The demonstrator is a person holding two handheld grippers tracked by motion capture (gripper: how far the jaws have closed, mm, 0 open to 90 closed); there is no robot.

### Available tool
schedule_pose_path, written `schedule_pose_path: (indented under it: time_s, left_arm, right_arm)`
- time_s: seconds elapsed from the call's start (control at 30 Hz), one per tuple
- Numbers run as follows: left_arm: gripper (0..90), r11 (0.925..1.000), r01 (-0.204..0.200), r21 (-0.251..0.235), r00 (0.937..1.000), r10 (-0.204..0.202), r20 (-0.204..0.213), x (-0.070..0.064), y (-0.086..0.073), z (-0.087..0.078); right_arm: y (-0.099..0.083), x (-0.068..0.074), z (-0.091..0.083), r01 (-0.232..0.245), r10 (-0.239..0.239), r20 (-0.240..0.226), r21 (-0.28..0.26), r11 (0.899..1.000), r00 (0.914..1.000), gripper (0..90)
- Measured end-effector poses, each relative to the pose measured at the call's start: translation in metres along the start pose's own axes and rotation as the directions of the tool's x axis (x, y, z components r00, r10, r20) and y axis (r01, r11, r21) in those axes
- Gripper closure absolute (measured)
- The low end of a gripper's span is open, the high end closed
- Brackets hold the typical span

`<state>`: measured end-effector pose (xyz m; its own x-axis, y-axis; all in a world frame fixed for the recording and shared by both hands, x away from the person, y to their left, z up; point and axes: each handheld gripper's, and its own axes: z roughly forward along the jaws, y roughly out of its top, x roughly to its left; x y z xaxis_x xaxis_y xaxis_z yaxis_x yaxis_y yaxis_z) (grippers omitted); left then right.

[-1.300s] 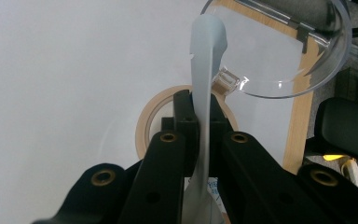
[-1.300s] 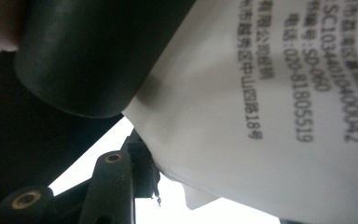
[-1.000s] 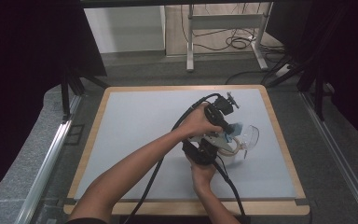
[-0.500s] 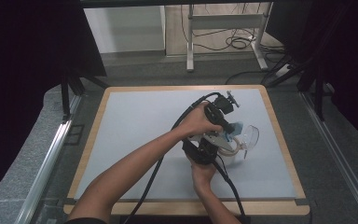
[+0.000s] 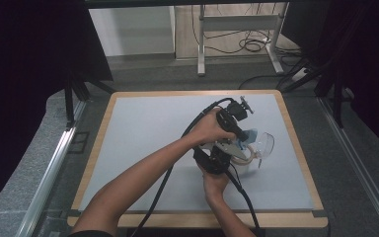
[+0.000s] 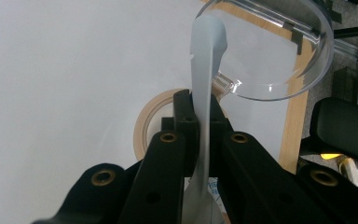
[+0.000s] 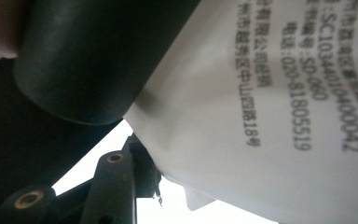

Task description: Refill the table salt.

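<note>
My left gripper (image 6: 200, 140) clamps its fingers on a pale grey-blue plastic strip (image 6: 206, 70) above the bench (image 5: 143, 128). My right gripper (image 7: 140, 172) presses a white printed packet (image 7: 270, 116); I cannot tell its fingers' state.

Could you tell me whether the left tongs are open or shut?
Shut: the left tongs pinch a pale blue strip edge-on, both jaws pressed against it.

In my right gripper view I can read print on a white packet (image 7: 270, 116) pressed close to the lens: a code "SC10344010400042", a product mark "SD-060" and a number "020-81805519". Beside these run lines of Chinese characters, one ending in "18" and another in "19", though most are too blurred for me to make out.
</note>
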<state>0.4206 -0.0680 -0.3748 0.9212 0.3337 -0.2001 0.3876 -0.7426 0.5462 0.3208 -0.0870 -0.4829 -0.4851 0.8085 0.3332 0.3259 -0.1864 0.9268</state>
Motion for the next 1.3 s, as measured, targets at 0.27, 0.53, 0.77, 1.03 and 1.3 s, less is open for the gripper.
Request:
schedule_pose_path:
  time_s: [0.27,0.53,0.77,1.03,1.3]
  left_arm:
    - [89.2,1.0000,0.006,0.002,1.0000,-0.006,-0.003,0.0007,-0.0007,0.0013]
    - [89.2,1.0000,0.010,0.001,1.0000,-0.010,0.001,0.0021,-0.0026,0.0035]
    - [89.2,0.9999,0.012,0.010,0.9999,-0.012,0.001,0.0027,-0.0024,0.0055]
    - [89.1,0.9999,0.013,0.009,0.9999,-0.013,0.003,0.0025,-0.0024,0.0060]
    - [89.1,0.9999,0.012,0.010,0.9999,-0.012,0.002,0.0030,-0.0032,0.0055]
  right_arm:
    - [-0.0007,0.0006,0.0008,-0.013,0.013,-0.003,0.000,1.000,0.9999,56.2]
    - [-0.0027,0.0005,0.0016,-0.020,0.020,-0.005,0.005,1.000,0.9998,56.2]
    - [-0.0044,-0.0009,0.0019,-0.031,0.031,-0.006,0.007,1.000,0.9995,56.2]
    - [-0.0046,-0.0012,0.0014,-0.035,0.035,-0.007,0.006,0.999,0.9994,56.3]
    - [-0.0050,-0.0010,0.0016,-0.032,0.032,-0.009,0.008,0.999,0.9995,56.3]
